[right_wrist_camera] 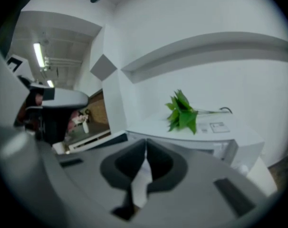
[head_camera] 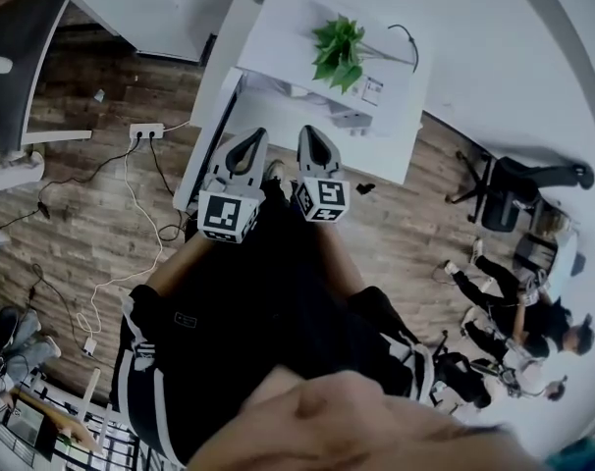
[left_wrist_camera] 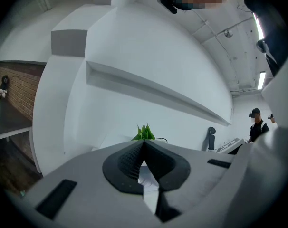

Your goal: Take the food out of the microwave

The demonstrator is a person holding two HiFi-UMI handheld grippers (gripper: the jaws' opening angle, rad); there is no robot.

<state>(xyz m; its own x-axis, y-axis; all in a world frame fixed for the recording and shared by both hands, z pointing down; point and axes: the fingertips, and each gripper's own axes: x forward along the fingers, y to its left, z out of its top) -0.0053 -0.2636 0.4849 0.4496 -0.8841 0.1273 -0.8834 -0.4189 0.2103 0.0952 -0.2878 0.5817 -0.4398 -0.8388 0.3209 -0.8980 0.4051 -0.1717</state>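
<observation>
Food: seen in no view and judged to lie inside the white microwave [head_camera: 288, 42], which stands on a white table [head_camera: 391, 160] just ahead of the person, with a green potted plant [head_camera: 339, 52] on its top. The left gripper [head_camera: 251, 135] and the right gripper [head_camera: 313, 131] point side by side toward the microwave, each with its jaws closed tip to tip and holding nothing. A dark panel [head_camera: 216, 135] at the microwave's left appears to be its door swung open, though the steep angle leaves this uncertain. The cavity is hidden behind the grippers in both gripper views. Risks, as judged: jaws left closed would push the dish rather than take it; a gripper carried wide could strike the door panel or brush the plant; the power strip [head_camera: 145, 130] and loose cables [head_camera: 111, 278] on the wooden floor lie near the feet. The microwave's controls cannot be made out.
</observation>
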